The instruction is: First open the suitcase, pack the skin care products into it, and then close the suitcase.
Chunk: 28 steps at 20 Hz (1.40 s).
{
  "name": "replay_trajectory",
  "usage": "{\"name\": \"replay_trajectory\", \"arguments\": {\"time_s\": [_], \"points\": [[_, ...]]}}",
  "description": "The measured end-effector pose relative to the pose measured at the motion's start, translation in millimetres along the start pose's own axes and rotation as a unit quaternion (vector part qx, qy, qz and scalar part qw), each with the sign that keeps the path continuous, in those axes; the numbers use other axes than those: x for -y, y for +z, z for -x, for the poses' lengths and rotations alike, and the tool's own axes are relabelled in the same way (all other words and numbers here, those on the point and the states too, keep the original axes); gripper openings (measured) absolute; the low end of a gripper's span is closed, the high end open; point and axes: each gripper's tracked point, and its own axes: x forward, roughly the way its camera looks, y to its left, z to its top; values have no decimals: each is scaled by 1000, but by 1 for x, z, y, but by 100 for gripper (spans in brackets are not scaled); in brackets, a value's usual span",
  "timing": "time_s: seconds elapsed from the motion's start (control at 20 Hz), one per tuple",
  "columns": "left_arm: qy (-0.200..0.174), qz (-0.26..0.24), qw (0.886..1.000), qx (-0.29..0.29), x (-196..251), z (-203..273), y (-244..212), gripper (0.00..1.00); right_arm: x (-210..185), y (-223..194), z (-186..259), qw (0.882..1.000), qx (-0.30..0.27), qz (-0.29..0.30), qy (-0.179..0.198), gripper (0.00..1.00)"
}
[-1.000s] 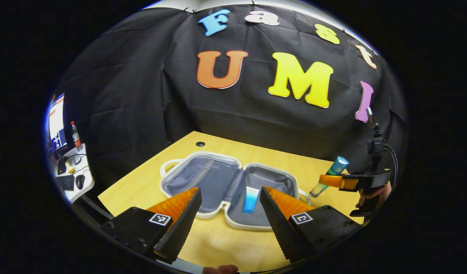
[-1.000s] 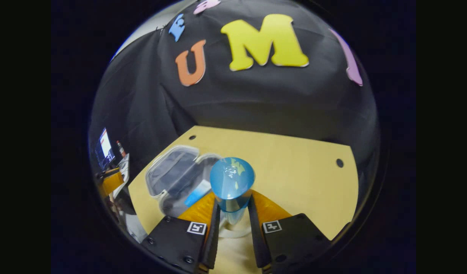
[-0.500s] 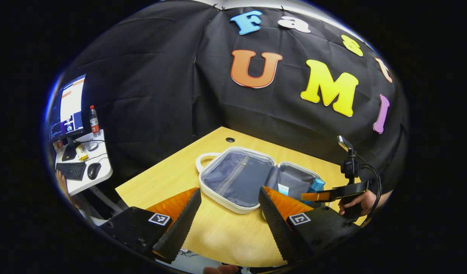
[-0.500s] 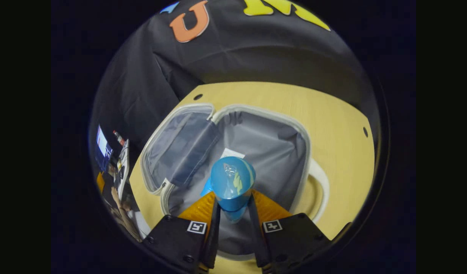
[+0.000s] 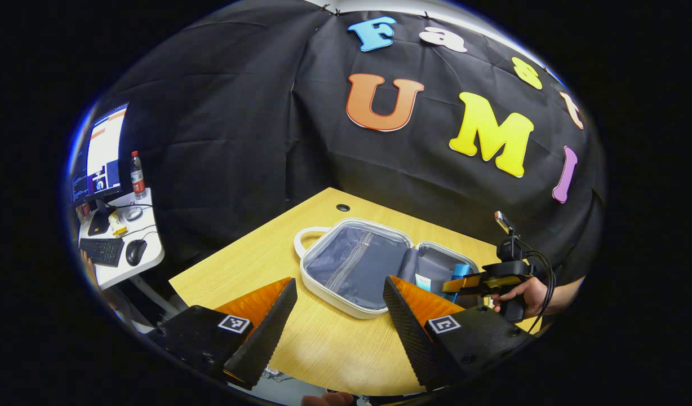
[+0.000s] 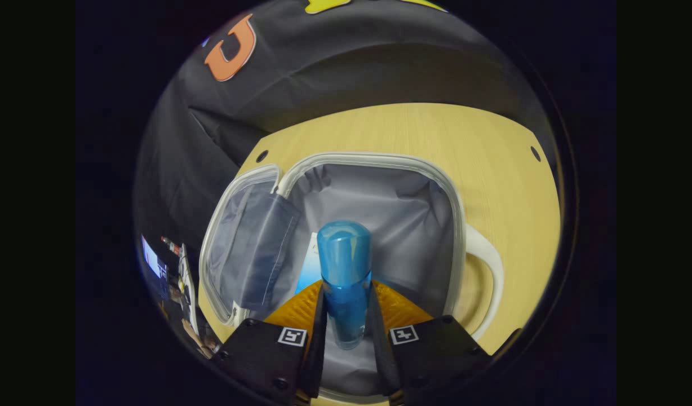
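Skin care bottle (image 6: 344,282), blue with a rounded blue cap, sits clamped between both fingers of the right gripper (image 6: 346,332), its cap end pointing forward over the open suitcase (image 6: 456,197). In the right gripper view the bottle hangs above the grey fabric lining of the nearer half of the case, and just to its left a white-and-blue tube (image 6: 307,270) lies on that lining, partly hidden behind the bottle and the gripper's finger. The case's white rim runs around the lining, a white handle (image 6: 489,270) sticks out on its right side, and the other half lies folded out flat to the left with a darker grey pocket panel (image 6: 256,248). The suitcase rests on a light wooden table (image 6: 436,129) that has small round holes near its far corners. In the left gripper view the left gripper (image 5: 339,321) has its fingers spread wide apart with nothing between them, held near the front edge of the table and short of the case. Past it, the right gripper (image 5: 470,282) shows in a person's hand (image 5: 518,290) over the far-right half of the suitcase (image 5: 346,293), the blue bottle (image 5: 457,273) angled down into it beside the tube (image 5: 422,280). Off to the left stands a white desk (image 5: 123,265) carrying a monitor (image 5: 98,152), a keyboard (image 5: 101,251), a mouse (image 5: 135,252) and a drink bottle (image 5: 136,175).
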Motion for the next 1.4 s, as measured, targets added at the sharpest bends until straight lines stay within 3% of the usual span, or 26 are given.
{"name": "replay_trajectory", "arguments": {"time_s": [0.5, 0.55, 0.95, 1.05, 1.4], "points": [[-25, 4, 999, 22, 15, -9, 20, 99, 15, -2, -23, 997, -8, 1, -72, 34], [-27, 1, 999, 21, 16, -10, 21, 99, 16, -2, -23, 997, -7, 3, -77, 38], [-47, -7, 999, 24, 20, -11, 35, 98, 15, -5, -20, 995, -5, 8, -94, 43], [-56, -4, 998, 29, 22, -11, 37, 98, 15, -7, -11, 995, -3, 8, -96, 41], [-78, 9, 997, 13, -10, -48, 30, 99, 9, 3, 69, 990, 76, 88, -78, 63]]}}
